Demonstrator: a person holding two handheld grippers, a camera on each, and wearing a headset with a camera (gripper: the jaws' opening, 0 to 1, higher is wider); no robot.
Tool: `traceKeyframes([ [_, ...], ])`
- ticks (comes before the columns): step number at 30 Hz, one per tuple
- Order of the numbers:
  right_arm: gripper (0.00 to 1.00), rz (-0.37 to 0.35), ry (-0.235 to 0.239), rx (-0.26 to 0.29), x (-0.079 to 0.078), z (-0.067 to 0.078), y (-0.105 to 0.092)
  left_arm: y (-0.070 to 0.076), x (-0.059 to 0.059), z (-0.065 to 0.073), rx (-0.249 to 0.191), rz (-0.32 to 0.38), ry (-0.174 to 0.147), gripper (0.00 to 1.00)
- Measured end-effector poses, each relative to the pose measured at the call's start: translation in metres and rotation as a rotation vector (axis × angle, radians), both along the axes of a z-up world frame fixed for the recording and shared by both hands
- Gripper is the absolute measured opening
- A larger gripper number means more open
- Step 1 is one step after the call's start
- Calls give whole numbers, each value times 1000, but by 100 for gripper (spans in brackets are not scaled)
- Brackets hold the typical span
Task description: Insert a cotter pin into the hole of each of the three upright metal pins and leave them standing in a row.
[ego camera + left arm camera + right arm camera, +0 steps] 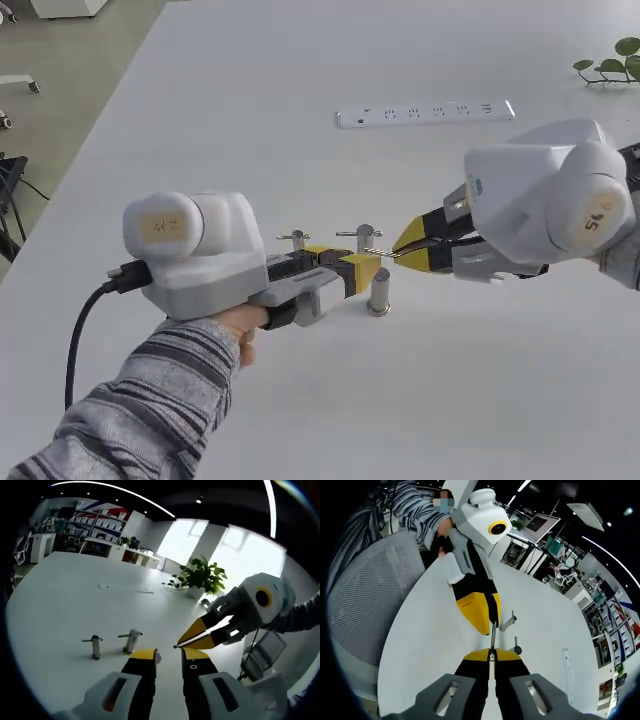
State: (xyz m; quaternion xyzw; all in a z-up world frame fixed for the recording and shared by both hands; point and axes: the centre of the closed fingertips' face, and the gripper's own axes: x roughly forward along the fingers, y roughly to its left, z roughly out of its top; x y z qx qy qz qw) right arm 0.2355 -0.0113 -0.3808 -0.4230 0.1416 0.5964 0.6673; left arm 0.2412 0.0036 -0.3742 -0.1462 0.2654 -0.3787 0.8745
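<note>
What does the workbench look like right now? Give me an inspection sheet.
Surface: white table.
Job's things: left metal pin and middle metal pin each carry a cotter pin; near metal pin stands without one.
Clutter: power strip.
Grippers: right gripper shut on a loose cotter pin; left gripper has its jaws apart by the near metal pin.
Cables: black cable from the left gripper.
Surroundings: plant, shelves, mesh chair.

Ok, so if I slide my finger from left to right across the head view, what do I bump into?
black cable → hand → fitted metal pin → bare metal pin → right gripper, pinching a loose cotter pin
</note>
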Motion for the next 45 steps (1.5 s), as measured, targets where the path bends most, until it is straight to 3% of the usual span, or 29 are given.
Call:
traceKeyframes([
  [4, 0, 5, -4, 1, -3, 1, 1, -6, -3, 4, -50, -2, 17, 11],
  [10, 0, 3, -12, 5, -5, 3, 2, -9, -5, 7, -89, -12, 37, 3],
  [17, 0, -14, -10, 7, -8, 1, 2, -11, -10, 7, -117, -18, 74, 0],
  [21, 0, -29, 5, 19, -10, 1, 2, -11, -13, 7, -114, -31, 69, 0],
  [23, 0, -62, 46, 42, -11, -1, 3, -11, -15, 7, -85, -63, 28, 0],
  [26, 0, -89, 74, 67, -11, -1, 3, -11, -17, 8, -59, -86, -8, 0],
  [28, 0, -127, 133, 99, -13, -1, 3, -10, -19, 9, -51, -106, -26, 0],
  [30, 2, -160, 191, 148, -9, 0, 2, -9, -20, 9, -24, -133, -64, 0],
  [34, 7, -231, 337, 233, -13, 2, 2, -6, -22, 3, 29, -174, -109, 0],
  [36, 9, -255, 403, 271, -12, 2, 0, -5, -23, 4, 51, -194, -157, 0],
  [40, 11, -274, 503, 316, -20, 1, 0, -7, -31, 6, 63, -256, -211, 0],
  [42, 13, -264, 556, 326, -27, -2, 1, -7, -33, 7, 60, -271, -221, 0],
  [45, 14, -257, 571, 330, -31, -5, 0, -8, -38, 10, 46, -305, -235, 0],
])
